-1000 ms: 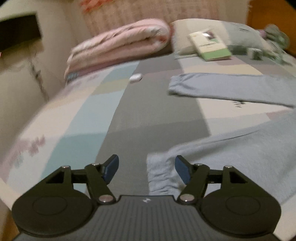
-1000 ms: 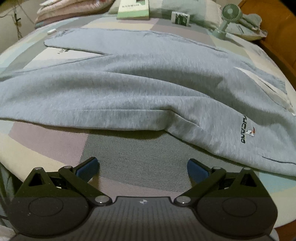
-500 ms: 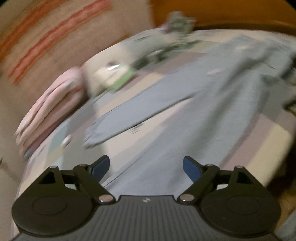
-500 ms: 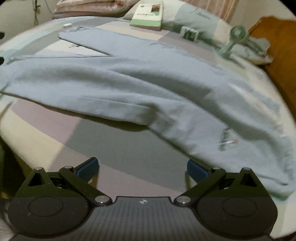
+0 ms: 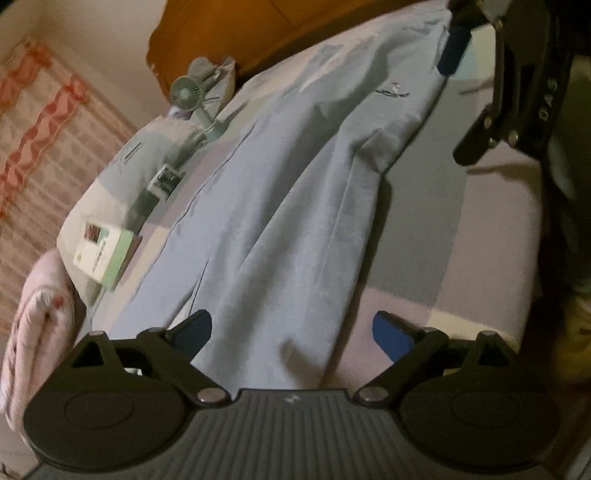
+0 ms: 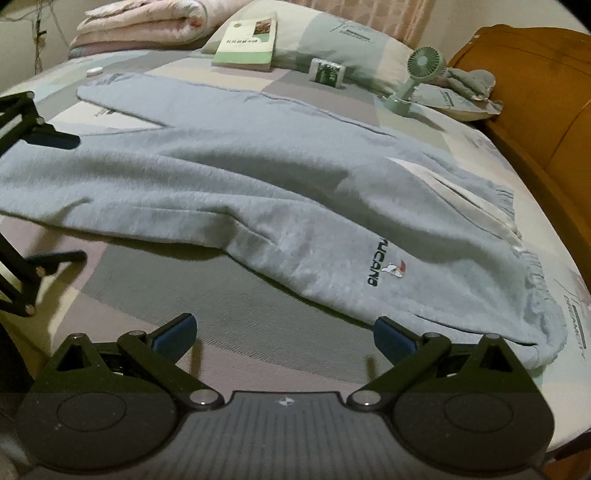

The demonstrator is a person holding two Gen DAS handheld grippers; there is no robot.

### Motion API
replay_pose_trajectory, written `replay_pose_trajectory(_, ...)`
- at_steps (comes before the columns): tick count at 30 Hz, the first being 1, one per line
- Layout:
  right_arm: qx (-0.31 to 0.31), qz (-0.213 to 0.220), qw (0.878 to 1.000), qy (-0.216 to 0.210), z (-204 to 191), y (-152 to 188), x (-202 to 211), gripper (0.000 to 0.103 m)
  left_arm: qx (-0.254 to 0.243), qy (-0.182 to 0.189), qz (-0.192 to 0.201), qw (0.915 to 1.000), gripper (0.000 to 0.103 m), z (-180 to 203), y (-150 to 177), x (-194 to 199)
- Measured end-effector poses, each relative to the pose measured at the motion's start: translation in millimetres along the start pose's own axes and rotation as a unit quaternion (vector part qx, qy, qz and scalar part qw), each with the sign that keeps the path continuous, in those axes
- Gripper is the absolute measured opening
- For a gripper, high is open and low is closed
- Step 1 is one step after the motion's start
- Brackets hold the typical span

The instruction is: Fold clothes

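Light grey-blue sweatpants [image 6: 258, 192] lie spread flat on the patchwork bed cover [image 6: 240, 310], legs running left and the waistband [image 6: 535, 288] at the right. A dark logo [image 6: 384, 269] sits near the hip. My right gripper [image 6: 284, 334] is open and empty over the bare cover, just short of the pants' near edge. My left gripper [image 5: 291, 330] is open above one leg of the sweatpants [image 5: 295, 184], holding nothing. Each gripper shows in the other's view: the left gripper [image 6: 55, 199] at the left edge, the right gripper [image 5: 461, 99] at the top right.
Along the far side of the bed lie a green book [image 6: 247, 44], a small box [image 6: 327, 70], a mint desk fan [image 6: 421, 66], pillows and a folded pink quilt [image 6: 147, 22]. A wooden headboard [image 6: 535, 92] bounds the right side. The bed edge runs close below my grippers.
The left gripper has swung away from the leg cuff, turned to look along the pants toward the waist, and opened wider. The right gripper has shifted right toward the hip and stays open.
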State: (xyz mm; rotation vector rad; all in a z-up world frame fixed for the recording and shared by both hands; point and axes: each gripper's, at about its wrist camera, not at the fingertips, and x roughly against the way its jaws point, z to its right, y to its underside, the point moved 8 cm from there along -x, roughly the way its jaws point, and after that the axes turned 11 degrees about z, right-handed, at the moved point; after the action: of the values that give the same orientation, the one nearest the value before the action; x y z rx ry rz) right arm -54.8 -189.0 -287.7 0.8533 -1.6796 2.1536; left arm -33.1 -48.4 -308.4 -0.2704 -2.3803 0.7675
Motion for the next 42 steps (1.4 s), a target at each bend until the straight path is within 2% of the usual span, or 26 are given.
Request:
replay_pose_trajectory(6,-0.029,0.007,1.000,0.003,10,2,-1,0.103,-0.045,-0.036,0.013,0.9983,0.097,6,-18,-12)
replay_pose_trajectory(9,-0.033,0.006,0.999,0.004,11,2,-2,0.103,-0.062,-0.062,0.001,0.9961,0.097,7,-21,-19)
replay_pose_trajectory(21,-0.034,0.012,0.999,0.007,17,-2,2,0.103,-0.079,-0.130,-0.042,0.9874,0.097,-15,13,-12)
replay_pose_trajectory(25,-0.019,0.014,1.000,-0.004,4,-6,-1,0.103,-0.091,-0.138,-0.024,0.9859,0.094,-8,0,-21)
replay_pose_trajectory(30,0.035,0.013,0.999,0.011,1,-4,1,0.103,-0.090,-0.147,-0.013,0.9850,0.095,-6,-5,-23)
replay_pose_trajectory(31,0.046,0.012,0.999,0.016,2,-4,2,0.103,-0.089,-0.152,-0.011,0.9843,0.090,-7,-4,-21)
replay_pose_trajectory(32,0.054,0.010,0.998,0.021,4,-3,2,0.103,-0.087,-0.152,-0.011,0.9845,0.077,-8,-3,-20)
replay_pose_trajectory(33,0.056,0.007,0.998,0.024,6,-2,1,0.103,-0.085,-0.150,-0.012,0.9850,0.071,-9,-2,-19)
replay_pose_trajectory(34,0.058,0.005,0.998,0.026,8,-1,1,0.103,-0.080,-0.145,-0.010,0.9861,0.060,-9,-2,-18)
replay_pose_trajectory(35,0.061,0.002,0.998,0.029,9,-1,1,0.103,-0.076,-0.140,-0.008,0.9872,0.048,-10,-2,-18)
replay_pose_trajectory(39,0.084,0.007,0.996,0.034,5,-4,0,0.103,-0.051,-0.106,0.007,0.9930,0.017,-5,-5,-12)
replay_pose_trajectory(40,0.095,0.012,0.995,0.036,2,-5,0,0.103,-0.045,-0.099,0.012,0.9941,0.011,-4,-5,-10)
replay_pose_trajectory(42,0.123,0.023,0.991,0.040,-4,-8,0,0.103,-0.023,-0.093,0.019,0.9952,0.010,-8,-7,-6)
